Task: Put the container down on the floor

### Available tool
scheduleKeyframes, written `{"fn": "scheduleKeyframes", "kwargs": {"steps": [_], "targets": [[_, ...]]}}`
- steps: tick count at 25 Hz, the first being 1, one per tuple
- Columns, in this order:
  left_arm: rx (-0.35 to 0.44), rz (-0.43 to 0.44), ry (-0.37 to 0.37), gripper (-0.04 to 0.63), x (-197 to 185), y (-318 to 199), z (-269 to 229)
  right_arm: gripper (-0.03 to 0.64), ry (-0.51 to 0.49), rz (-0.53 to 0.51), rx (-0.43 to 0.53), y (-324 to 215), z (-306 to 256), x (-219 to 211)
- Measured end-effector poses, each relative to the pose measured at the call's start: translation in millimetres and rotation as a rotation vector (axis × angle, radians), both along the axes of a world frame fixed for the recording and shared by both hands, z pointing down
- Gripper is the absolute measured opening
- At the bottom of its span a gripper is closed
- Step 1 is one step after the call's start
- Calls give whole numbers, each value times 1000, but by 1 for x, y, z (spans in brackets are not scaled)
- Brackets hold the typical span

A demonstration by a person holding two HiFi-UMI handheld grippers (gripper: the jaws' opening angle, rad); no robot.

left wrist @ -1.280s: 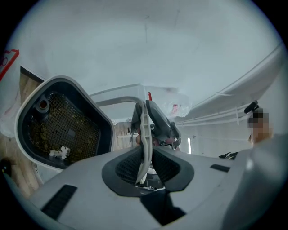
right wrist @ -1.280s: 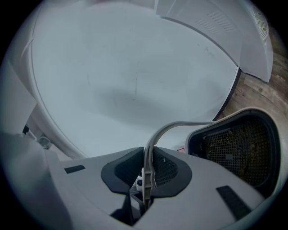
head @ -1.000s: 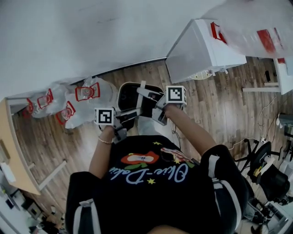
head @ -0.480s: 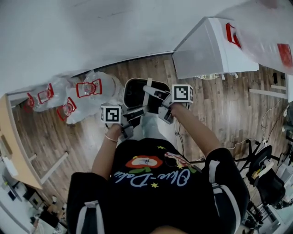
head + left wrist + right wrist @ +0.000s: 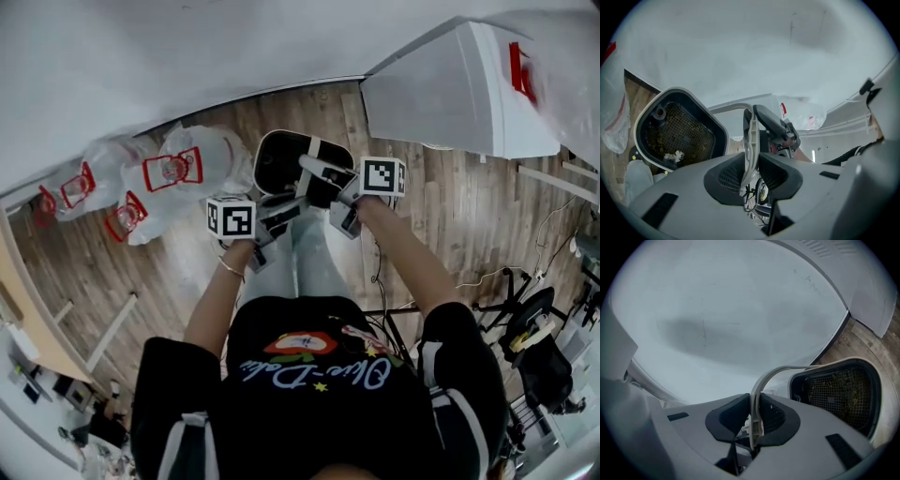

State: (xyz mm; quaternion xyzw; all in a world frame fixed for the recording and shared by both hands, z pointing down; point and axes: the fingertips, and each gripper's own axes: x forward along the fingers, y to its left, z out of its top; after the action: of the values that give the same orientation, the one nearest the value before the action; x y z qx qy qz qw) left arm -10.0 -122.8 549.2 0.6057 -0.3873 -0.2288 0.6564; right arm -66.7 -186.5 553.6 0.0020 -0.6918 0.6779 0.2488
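Note:
The container [image 5: 281, 161] is a dark bin with a white rim, a mesh bottom and a thin white bail handle [image 5: 314, 157]. It hangs over the wooden floor near the wall, in front of the person's legs. My left gripper [image 5: 274, 221] is shut on the handle [image 5: 749, 140], and the bin [image 5: 677, 129] tilts at its left with its mesh showing. My right gripper [image 5: 325, 184] is shut on the same handle [image 5: 774, 374], with the bin [image 5: 840, 391] at its right. Whether the bin touches the floor cannot be told.
Several clear plastic bags with red print [image 5: 173, 173] lie on the floor at the left by the wall. A white appliance [image 5: 450, 94] stands at the upper right. A wooden table edge [image 5: 19, 309] runs at the far left. Cables and a chair base [image 5: 530, 323] lie at the right.
Both grippers have sunk toward the floor with the container between them, and the person has bent further over it. The grips on the handle are unchanged.

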Motion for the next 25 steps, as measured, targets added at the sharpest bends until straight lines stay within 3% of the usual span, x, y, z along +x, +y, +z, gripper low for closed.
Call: {"fn": "scheduleKeyframes", "kwargs": {"steps": [8, 17, 25], "targets": [[-2, 11, 36, 71, -14, -27, 114, 43, -11, -19, 28, -24, 109, -19], [10, 9, -16, 72, -16, -28, 100, 43, 0, -16, 68, -28, 91, -20], [-10, -43, -33, 75, -12, -29, 142, 43, -9, -70, 88, -25, 130, -20]]}}
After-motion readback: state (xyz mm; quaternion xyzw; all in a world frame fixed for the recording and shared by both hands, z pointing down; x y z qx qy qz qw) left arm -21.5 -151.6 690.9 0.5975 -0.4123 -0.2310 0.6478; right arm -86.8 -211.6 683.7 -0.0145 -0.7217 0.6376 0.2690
